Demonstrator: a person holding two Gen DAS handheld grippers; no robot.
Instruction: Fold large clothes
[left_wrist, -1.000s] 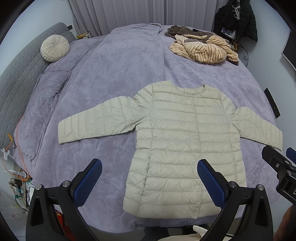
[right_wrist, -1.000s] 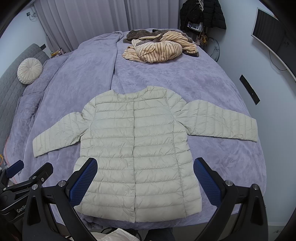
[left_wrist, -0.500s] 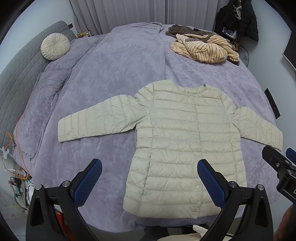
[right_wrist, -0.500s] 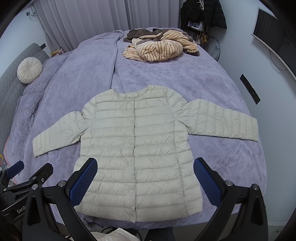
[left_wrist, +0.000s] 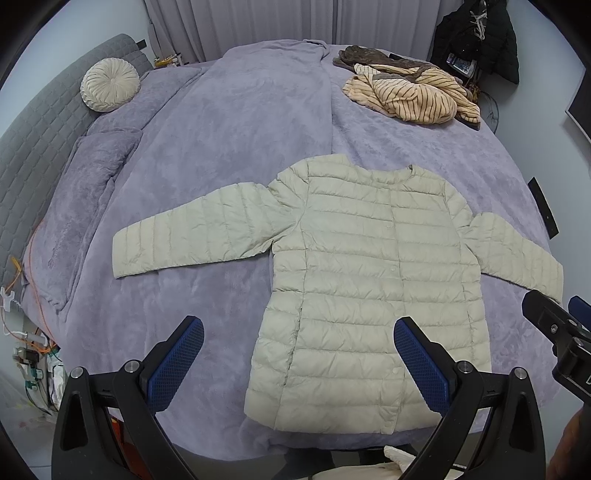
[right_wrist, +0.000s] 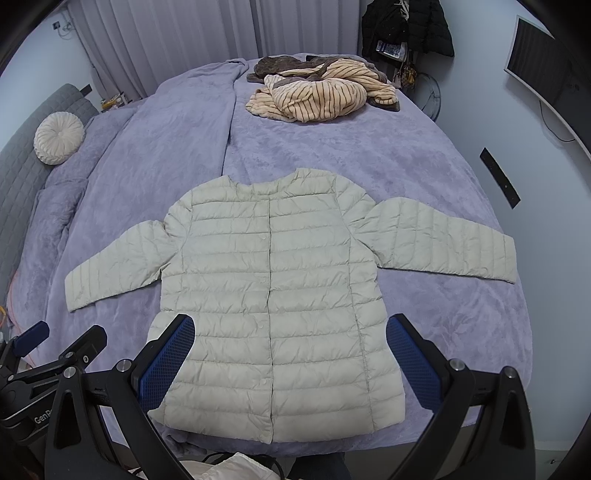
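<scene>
Both tongs stand apart and empty: the left tongs (left_wrist: 295, 363) hang over the near edge of the bed, with one finger above bare blanket and the other above the hem, and the right tongs (right_wrist: 290, 363) hang over the lower body of the jacket (right_wrist: 273, 295). Neither touches cloth.

The jacket lies flat and face up on the bed (left_wrist: 229, 147), snapped shut, collar away from the person, hem at the near edge, both sleeves spread out to the sides. The left sleeve (left_wrist: 195, 232) lies well clear of the body; the right sleeve (right_wrist: 439, 236) reaches close to the bed's right edge. By my reading no fold has begun — a sleeve is the likely first grab.

The risks come from the jacket itself. Its quilted shell looks slick and puffy, so a shallow pinch may slip off, or catch only the top layer and drag the front open. The hem sits right at the edge, and a pull toward the person could slide the whole jacket off the bed. Puffy filling may also spring a fold open.

Farther off lie a striped garment (right_wrist: 317, 96) and a round cushion (left_wrist: 110, 89), both well apart from the work.
</scene>
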